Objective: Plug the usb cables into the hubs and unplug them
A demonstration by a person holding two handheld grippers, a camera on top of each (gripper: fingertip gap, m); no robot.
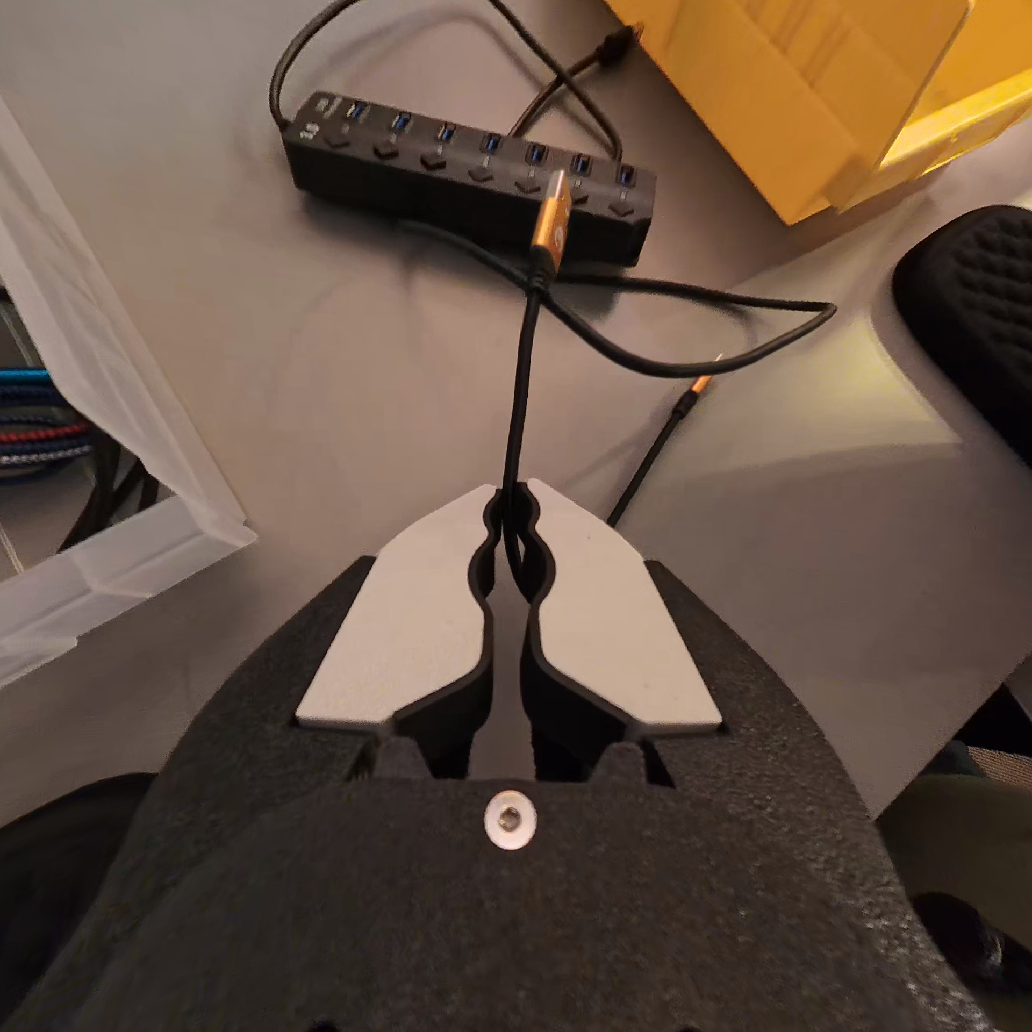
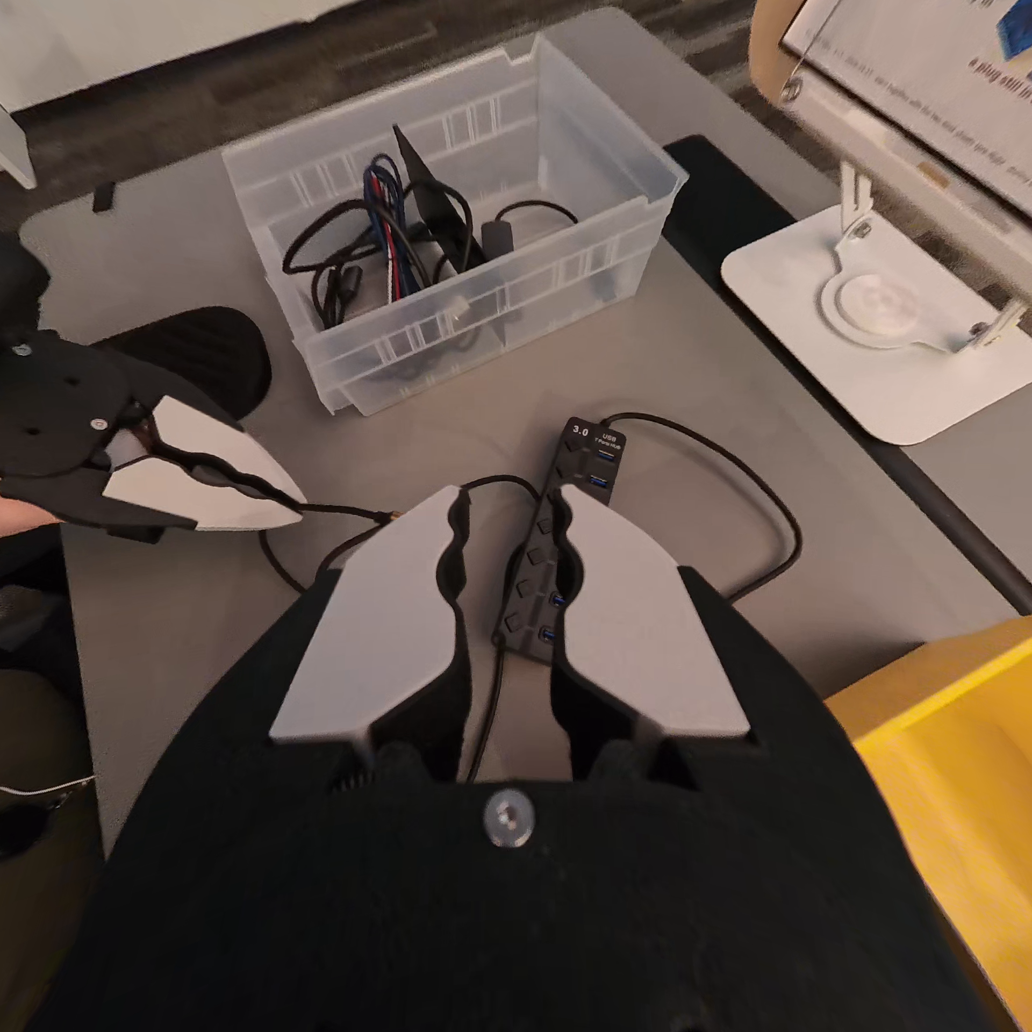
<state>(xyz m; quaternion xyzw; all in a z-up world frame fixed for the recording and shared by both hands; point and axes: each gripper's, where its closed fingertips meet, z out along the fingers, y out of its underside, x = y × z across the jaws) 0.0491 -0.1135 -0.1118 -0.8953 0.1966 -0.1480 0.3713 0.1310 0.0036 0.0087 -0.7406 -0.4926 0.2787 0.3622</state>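
Observation:
A black multi-port USB hub lies on the grey table, and its blue ports show no plugs in them. My left gripper is shut on a black cable some way behind its orange USB plug. The plug sticks out ahead, overlapping the hub's right end in the left wrist view. The cable's other end, a small orange connector, lies on the table. My right gripper is open and empty, hovering over the hub. The left gripper shows at its left.
A clear plastic bin with several cables stands beyond the hub. It also shows in the left wrist view. A yellow box is at the near right. A white stand base sits at the far right. A black mesh chair part is beside the table. Spacing between my two grippers at the tips: around 20 cm. Both grippers' tips are roughly 15 cm from the black multi-port USB hub.

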